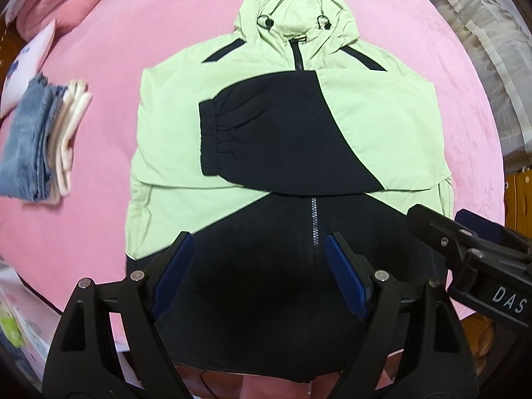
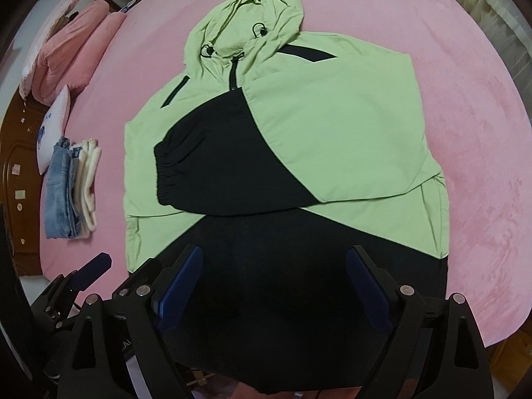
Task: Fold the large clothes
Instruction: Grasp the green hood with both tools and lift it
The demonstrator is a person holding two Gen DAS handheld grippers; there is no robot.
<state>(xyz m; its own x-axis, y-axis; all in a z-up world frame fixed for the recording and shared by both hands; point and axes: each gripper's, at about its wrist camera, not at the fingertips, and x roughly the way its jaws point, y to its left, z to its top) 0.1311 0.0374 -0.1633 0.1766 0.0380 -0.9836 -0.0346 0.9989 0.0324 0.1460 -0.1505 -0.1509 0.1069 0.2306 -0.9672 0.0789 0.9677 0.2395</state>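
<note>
Green/blk hooded jacket [image 1: 289, 126], sleeves folded across.

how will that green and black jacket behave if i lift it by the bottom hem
Probably floppy: the jacket lies flat with soft creases, so it should drape. Its smooth fabric looks thin and light. The folded sleeve rests loose on top and may slide off.

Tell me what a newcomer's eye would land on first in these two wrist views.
The light green and black hooded jacket dominates, spread flat in the middle of the pink bedcover, hood at the far end and one black-cuffed sleeve folded across its chest. Both the left gripper and the right gripper hang open above its black hem, holding nothing. A small stack of folded jeans and pale clothes lies to the left.
</note>
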